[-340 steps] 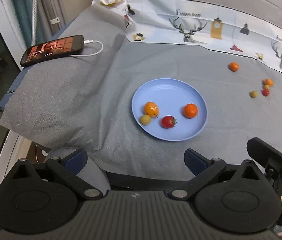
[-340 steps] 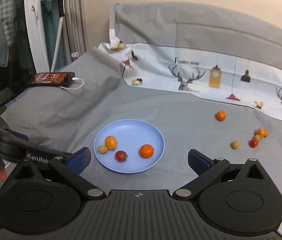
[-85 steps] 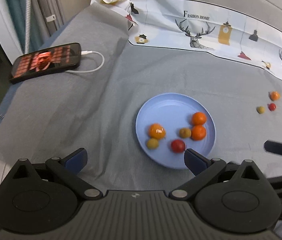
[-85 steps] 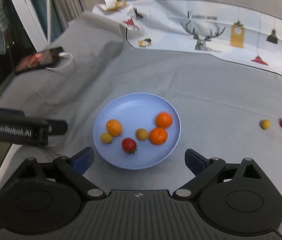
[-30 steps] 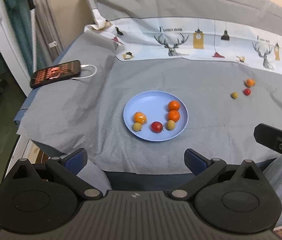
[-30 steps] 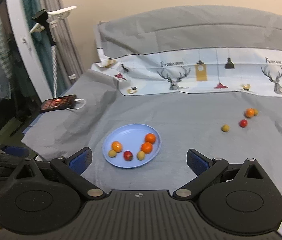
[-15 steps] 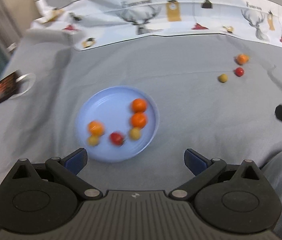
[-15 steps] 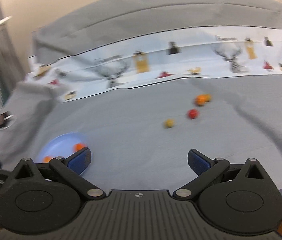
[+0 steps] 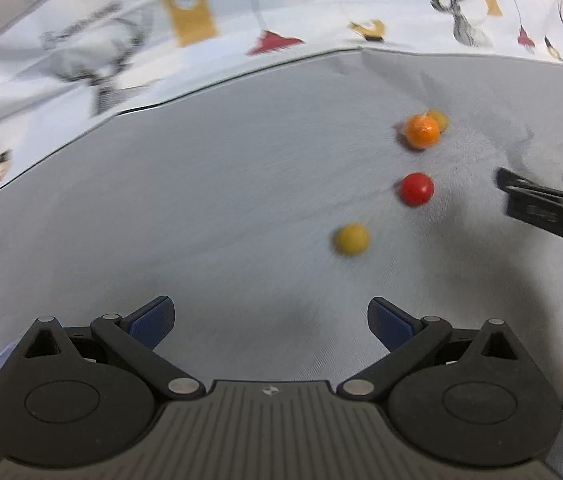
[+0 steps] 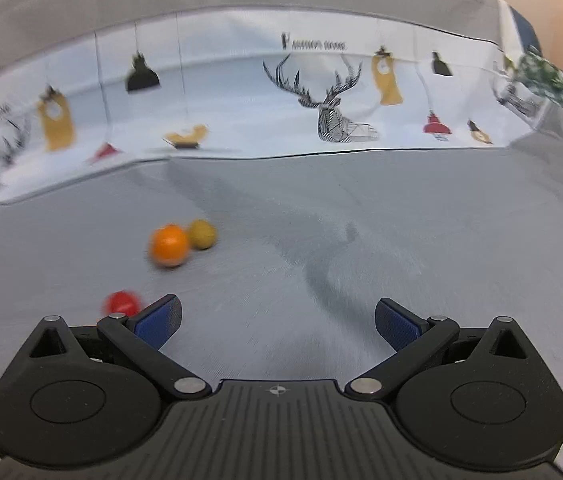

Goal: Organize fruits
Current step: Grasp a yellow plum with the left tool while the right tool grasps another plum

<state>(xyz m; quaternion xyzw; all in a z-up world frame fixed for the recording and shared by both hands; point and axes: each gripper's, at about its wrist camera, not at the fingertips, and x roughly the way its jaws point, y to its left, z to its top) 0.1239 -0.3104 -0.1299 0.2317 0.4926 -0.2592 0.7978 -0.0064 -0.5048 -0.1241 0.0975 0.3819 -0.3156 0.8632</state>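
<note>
— What has moved since half a second ago?

— Both grippers have swung away from the blue plate toward the loose fruit; the plate has gone out of both views.

— The fingers?

— The left gripper [image 9: 269, 316] has its fingers spread wide, holding nothing. The right gripper [image 10: 277, 320] is just as wide and empty.

— And the fruit?

— Take the red tomato [image 9: 416, 189] as the mark. It lies on the grey cloth [image 9: 201, 220], just left of the right gripper's left finger [image 10: 159, 318]. The yellow fruit [image 9: 351, 239] sits near it, closer to the left gripper. Beyond the tomato, the orange fruit [image 10: 169, 246] touches a second yellow fruit [image 10: 202, 234].
</note>
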